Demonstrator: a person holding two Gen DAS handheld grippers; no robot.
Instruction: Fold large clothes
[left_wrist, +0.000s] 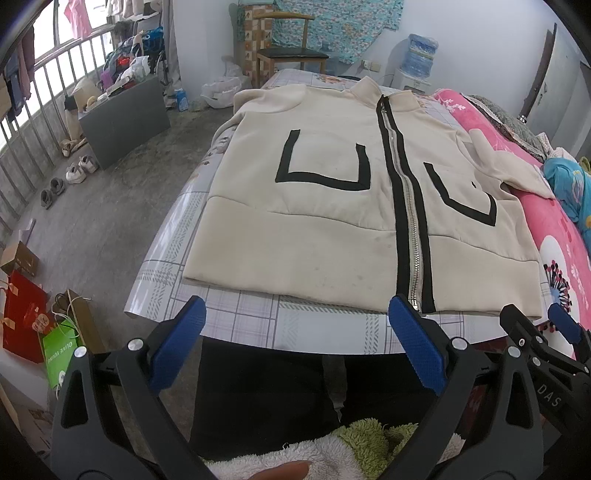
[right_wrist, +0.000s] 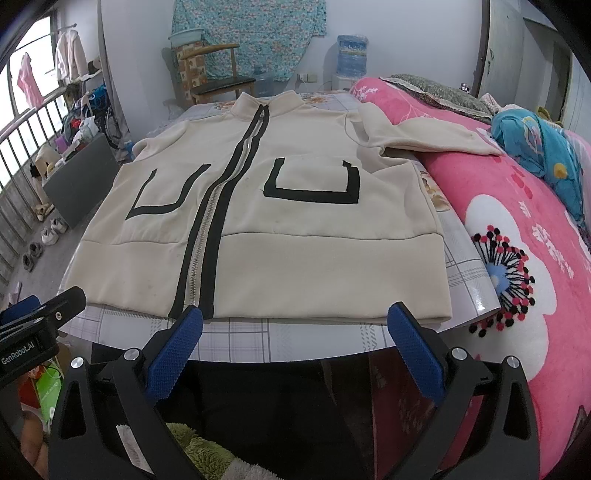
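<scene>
Jacket beyond both wide-open, empty grippers

place: lived-in home bedroom, for sure | bed with pink floral blanket, the landmark | right beside it: surface with a checked cloth | past its far end: wooden chair, water dispenser | across the floor: shoes by barred windows, laundry hanging there
</scene>
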